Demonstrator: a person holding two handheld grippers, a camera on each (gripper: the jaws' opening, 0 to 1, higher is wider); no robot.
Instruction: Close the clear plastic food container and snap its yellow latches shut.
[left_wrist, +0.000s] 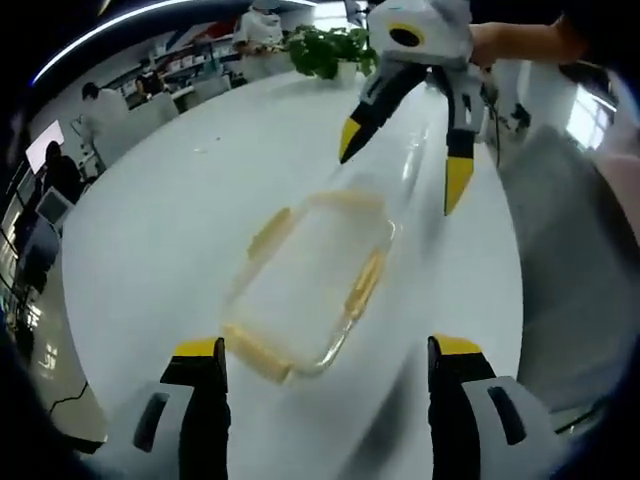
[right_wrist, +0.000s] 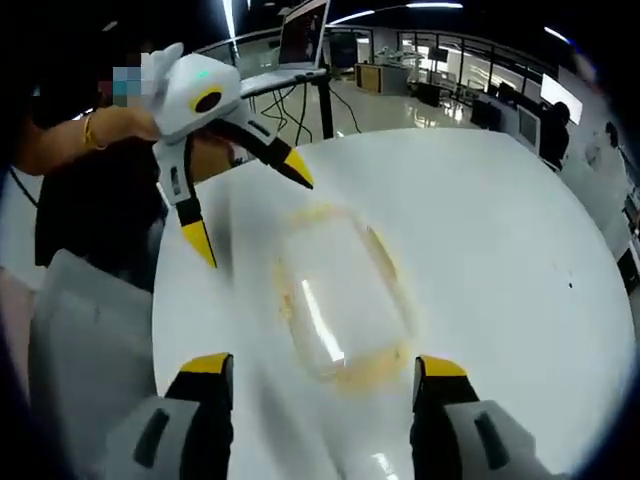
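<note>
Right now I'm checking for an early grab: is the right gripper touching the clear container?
Apart. In the left gripper view the right gripper hangs open beyond the container, white table visible between its tips and the rim.

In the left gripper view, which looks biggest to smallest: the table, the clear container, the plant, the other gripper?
1. Table, by far.
2. Container.
3. Right gripper, open jaws and body together; close to the container, so that order is unsure.
4. Plant, smallest, though it sits far from the camera.
</note>
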